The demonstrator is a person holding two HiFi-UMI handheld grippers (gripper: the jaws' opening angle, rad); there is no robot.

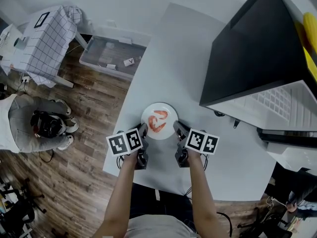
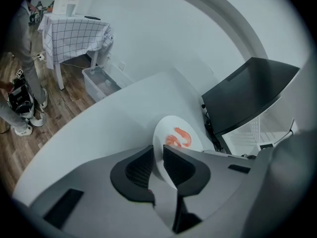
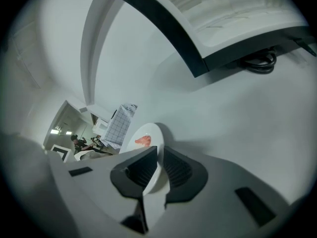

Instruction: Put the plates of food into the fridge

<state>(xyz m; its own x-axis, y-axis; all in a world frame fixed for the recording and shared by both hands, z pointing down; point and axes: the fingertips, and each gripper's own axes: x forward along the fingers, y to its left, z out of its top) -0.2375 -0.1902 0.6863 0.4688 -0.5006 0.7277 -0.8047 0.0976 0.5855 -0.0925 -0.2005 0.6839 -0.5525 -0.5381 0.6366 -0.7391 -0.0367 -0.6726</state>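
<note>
A white plate [image 1: 159,120] with red-orange food lies on the white table [image 1: 173,48] just in front of me. My left gripper [image 1: 144,130] holds its left rim and my right gripper [image 1: 177,127] its right rim. In the left gripper view the plate [image 2: 181,133] has its edge pinched between the two dark pads of the left gripper [image 2: 158,163]. In the right gripper view the rim of the plate [image 3: 146,135] is likewise clamped in the right gripper [image 3: 159,166]. The black fridge [image 1: 252,53] stands on the table at the right, its door [image 1: 282,100] swung open.
A black cable [image 3: 260,61] lies under the fridge's edge. Left of the table, on the wood floor, stand a clear storage bin [image 1: 111,56] and a small table with a checked cloth [image 1: 49,38]. A person [image 1: 29,123] crouches at the far left.
</note>
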